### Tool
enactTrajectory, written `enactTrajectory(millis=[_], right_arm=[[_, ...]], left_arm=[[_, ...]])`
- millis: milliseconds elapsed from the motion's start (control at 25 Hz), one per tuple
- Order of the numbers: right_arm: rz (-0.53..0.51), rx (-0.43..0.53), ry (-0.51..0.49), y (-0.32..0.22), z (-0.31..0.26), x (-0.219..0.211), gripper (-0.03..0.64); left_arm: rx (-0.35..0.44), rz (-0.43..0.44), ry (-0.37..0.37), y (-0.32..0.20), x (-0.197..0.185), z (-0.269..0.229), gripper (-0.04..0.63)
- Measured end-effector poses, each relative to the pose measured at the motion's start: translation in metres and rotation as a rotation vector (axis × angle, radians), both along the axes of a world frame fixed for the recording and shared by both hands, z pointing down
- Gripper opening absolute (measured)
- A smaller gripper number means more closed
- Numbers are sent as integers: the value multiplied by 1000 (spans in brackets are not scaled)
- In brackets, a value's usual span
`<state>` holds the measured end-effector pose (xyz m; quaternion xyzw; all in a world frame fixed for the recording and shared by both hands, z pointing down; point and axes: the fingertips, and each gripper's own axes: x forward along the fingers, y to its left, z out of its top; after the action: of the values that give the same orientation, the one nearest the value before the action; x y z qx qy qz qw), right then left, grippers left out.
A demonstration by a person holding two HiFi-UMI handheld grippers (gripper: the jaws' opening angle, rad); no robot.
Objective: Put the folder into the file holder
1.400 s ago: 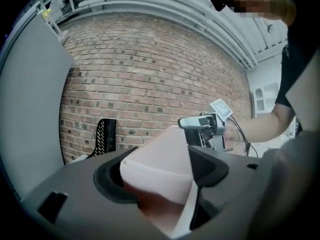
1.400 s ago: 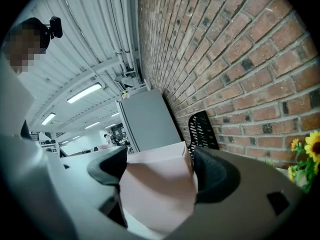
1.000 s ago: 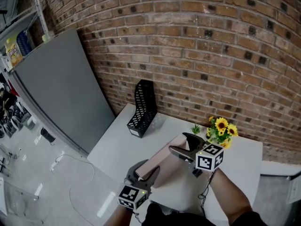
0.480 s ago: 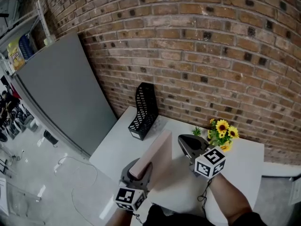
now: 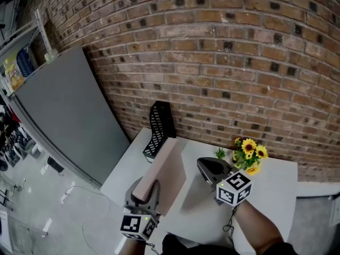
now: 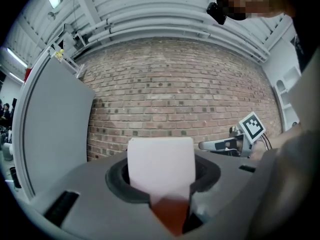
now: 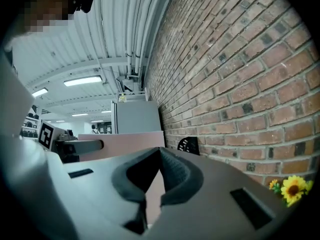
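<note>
A: Count it off for me.

B: One pink folder [image 5: 166,169], one black mesh file holder [image 5: 159,122], two grippers and one bunch of sunflowers [image 5: 248,152] — all at a single white table [image 5: 265,190] set against the brick wall [image 5: 223,62].

A: Where is the folder?

B: In the left gripper [image 5: 147,191]. Its jaws have just been closing, and they clamp the near end with the sheet standing between them. It is held over the table's left half.

A: Which way does it point?

B: It stands on edge, with its faces upright. Its long axis runs from the left gripper away toward the wall. The far end is aimed at the file holder and close beside it — whether the two touch, I cannot tell.

A: And the holder?

B: Upright at the table's far left corner, next to the wall.

A: The right gripper [image 5: 207,168]?

B: Clenched with nothing in it. It sits just right of the folder and clear of it, with the sunflowers beyond.
</note>
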<state>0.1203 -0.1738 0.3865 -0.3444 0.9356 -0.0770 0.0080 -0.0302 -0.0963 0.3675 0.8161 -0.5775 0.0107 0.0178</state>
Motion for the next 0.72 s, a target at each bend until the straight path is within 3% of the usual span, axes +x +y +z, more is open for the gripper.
enactTrajectory(millis=[520,720], right_arm=[[115,-23,10,-45,-2,-35,3],[160,-38,13,-60,3,-52,3]], left_arm=[[74,-15,40,-79,-80,-48,164],[156,2,63,-117,-109,-67,164]])
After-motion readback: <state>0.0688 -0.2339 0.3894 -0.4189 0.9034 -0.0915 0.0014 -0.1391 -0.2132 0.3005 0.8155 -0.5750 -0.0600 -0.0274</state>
